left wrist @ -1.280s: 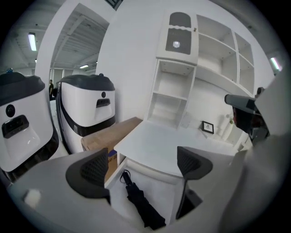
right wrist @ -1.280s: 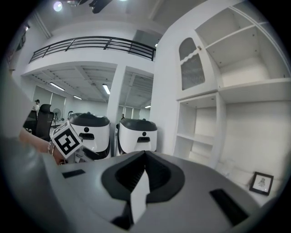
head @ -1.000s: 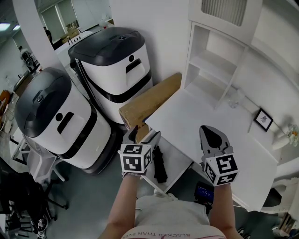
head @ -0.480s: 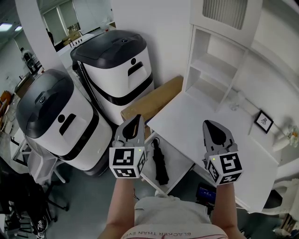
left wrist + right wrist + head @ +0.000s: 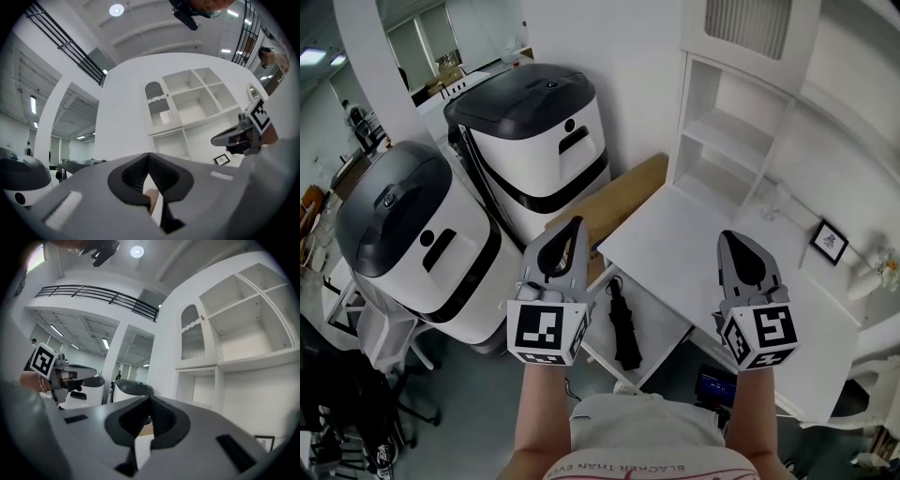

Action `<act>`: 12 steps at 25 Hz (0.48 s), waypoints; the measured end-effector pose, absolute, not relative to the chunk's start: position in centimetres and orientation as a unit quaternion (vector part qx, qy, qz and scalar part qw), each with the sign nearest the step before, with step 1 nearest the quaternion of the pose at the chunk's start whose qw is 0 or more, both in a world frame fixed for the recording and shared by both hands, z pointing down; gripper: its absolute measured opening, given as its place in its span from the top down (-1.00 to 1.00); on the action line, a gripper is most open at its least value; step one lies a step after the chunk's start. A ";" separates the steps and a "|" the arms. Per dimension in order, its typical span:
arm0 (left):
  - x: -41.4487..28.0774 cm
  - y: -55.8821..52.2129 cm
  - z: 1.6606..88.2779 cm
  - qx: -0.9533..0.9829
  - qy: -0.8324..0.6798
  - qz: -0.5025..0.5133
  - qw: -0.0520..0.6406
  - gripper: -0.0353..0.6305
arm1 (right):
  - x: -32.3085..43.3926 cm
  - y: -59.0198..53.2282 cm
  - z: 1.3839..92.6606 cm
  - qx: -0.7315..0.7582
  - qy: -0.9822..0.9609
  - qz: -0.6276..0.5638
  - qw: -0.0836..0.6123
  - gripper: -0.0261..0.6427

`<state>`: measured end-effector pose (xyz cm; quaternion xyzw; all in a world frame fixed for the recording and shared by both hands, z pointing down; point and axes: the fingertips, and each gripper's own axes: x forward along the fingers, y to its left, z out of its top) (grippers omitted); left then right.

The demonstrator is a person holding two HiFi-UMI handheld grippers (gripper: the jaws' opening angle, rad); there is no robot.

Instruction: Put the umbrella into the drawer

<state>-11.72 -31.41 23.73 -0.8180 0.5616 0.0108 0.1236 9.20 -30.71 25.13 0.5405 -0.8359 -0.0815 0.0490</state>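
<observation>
Left gripper (image 5: 572, 230) was held above the left edge of the pulled-out drawer (image 5: 664, 323), jaws together with nothing between them. Right gripper (image 5: 734, 242) stood over the desk (image 5: 694, 234) near its front edge, jaws likewise closed and empty, well apart from the left. The folded umbrella (image 5: 624, 328) lay inside the drawer along its left side, apart from both grippers. A box (image 5: 609, 199) abutted the desk's left edge, with bins (image 5: 412, 244) beside it. Open desk surface ran back to the shelves (image 5: 722, 141).
</observation>
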 end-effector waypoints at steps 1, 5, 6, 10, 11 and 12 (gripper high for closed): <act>-11.8 -31.2 23.3 -0.817 0.562 0.014 0.130 0.87 | 9.1 -30.5 24.8 0.540 -0.836 -0.086 0.045 0.90; -12.0 -30.5 22.2 -0.814 0.564 0.024 0.137 0.87 | 9.1 -29.8 24.1 0.539 -0.835 -0.101 0.038 0.90; -12.1 -30.3 22.2 -0.814 0.564 0.026 0.136 0.87 | 9.1 -29.7 24.0 0.539 -0.835 -0.101 0.036 0.90; -12.1 -29.9 22.5 -0.818 0.560 0.029 0.130 0.87 | 8.9 -29.3 23.9 0.538 -0.836 -0.102 0.036 0.90; -12.2 -29.8 22.6 -0.818 0.560 0.032 0.128 0.87 | 8.9 -29.2 23.9 0.537 -0.836 -0.102 0.036 0.90; -12.3 -29.6 22.6 -0.818 0.560 0.035 0.126 0.87 | 8.8 -29.1 23.9 0.537 -0.837 -0.103 0.036 0.90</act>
